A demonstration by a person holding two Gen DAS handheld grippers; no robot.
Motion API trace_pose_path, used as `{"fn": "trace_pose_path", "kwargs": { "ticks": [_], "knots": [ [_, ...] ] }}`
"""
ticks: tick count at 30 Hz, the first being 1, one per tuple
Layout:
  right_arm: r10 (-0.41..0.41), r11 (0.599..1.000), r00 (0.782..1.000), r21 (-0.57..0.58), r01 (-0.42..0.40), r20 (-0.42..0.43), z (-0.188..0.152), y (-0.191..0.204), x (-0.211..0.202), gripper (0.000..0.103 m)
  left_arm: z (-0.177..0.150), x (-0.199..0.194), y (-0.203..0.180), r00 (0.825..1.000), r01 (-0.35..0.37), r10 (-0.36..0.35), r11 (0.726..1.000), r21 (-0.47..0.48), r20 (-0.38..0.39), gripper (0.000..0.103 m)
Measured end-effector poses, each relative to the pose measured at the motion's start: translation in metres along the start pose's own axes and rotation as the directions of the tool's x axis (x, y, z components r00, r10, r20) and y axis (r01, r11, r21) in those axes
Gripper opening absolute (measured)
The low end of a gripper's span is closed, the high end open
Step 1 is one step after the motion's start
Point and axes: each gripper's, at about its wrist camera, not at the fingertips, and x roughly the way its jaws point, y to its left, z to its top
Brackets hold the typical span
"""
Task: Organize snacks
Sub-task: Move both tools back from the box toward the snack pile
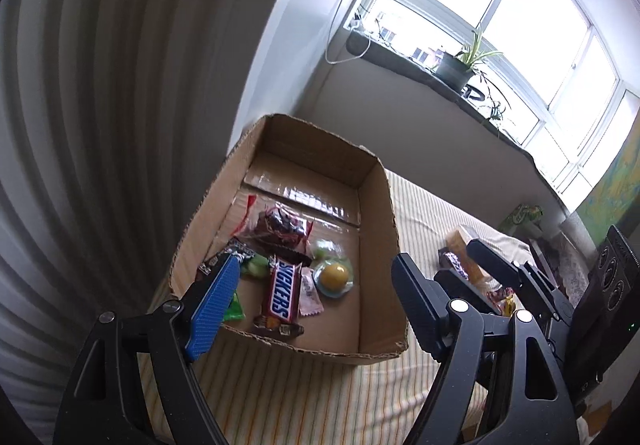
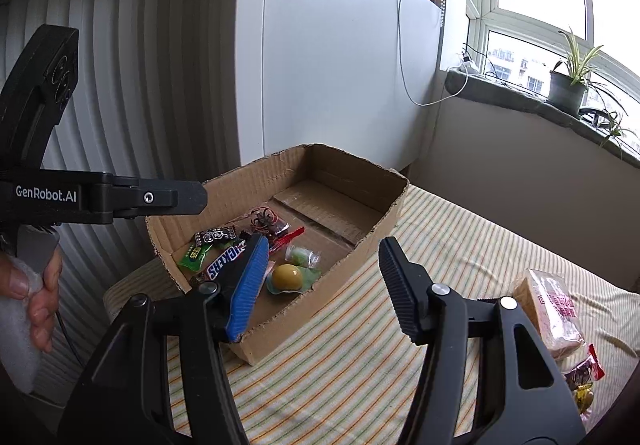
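Empty left gripper (image 1: 316,285) jaws over snack-filled cardboard box (image 1: 376,213).

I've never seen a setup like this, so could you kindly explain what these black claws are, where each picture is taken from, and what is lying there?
A person holds a two-finger grabber in each hand, with a camera looking along its fingers. One picture looks past the left gripper, the other past the right gripper. Both are open and hold nothing. On the striped cloth stands a cardboard box holding a Snickers bar, a yellow jelly cup and other sweets. More snacks lie outside it.
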Motion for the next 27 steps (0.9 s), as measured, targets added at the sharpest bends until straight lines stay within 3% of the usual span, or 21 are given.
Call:
{"fn": "trace_pose_path", "kwargs": {
  "ticks": [3,12,18,23,27],
  "knots": [
    [-0.015,1.0,1.0,0.018,0.015,0.001,-0.004,-0.008,-0.008,0.061,-0.004,0.006,-0.004,0.999,0.011,-0.011,1.0,-0.011,-0.047,0.078],
    [-0.048,0.996,0.999,0.071,0.046,0.02,-0.015,-0.031,-0.028,0.063,-0.012,0.012,-0.041,0.996,-0.06,0.066,0.992,0.11,-0.06,0.078],
    [-0.066,0.992,0.997,0.111,0.061,0.041,-0.026,-0.049,-0.046,0.063,-0.015,0.005,-0.079,0.993,-0.115,0.112,0.968,0.222,0.026,0.078],
    [-0.102,0.984,0.993,0.155,0.091,0.063,-0.038,-0.071,-0.07,0.064,-0.021,-0.003,-0.121,0.981,-0.182,0.147,0.924,0.335,0.128,0.078],
    [-0.147,0.971,0.985,0.203,0.126,0.089,-0.051,-0.093,-0.097,0.073,-0.026,-0.007,-0.158,0.977,-0.188,0.129,0.894,0.406,0.169,0.079]
  ]
}}
